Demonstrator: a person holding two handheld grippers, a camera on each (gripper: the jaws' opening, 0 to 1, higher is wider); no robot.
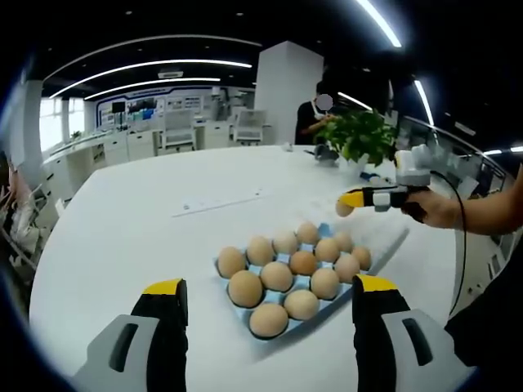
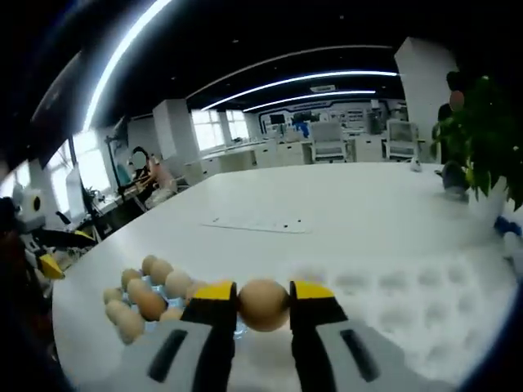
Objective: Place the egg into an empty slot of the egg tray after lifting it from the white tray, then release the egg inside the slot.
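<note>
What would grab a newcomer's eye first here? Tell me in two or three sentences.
The brown egg clamped between the right gripper's yellow-tipped jaws, held above the white table. Next, the blue egg tray packed with brown eggs, just ahead of the open left gripper.

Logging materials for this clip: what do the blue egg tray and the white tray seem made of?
Egg tray: probably thin moulded plastic, given its smooth, uniform light-blue rim and cups. White tray: matte white with soft, rounded dimples, perhaps moulded pulp or foam; too blurred to settle.
</note>
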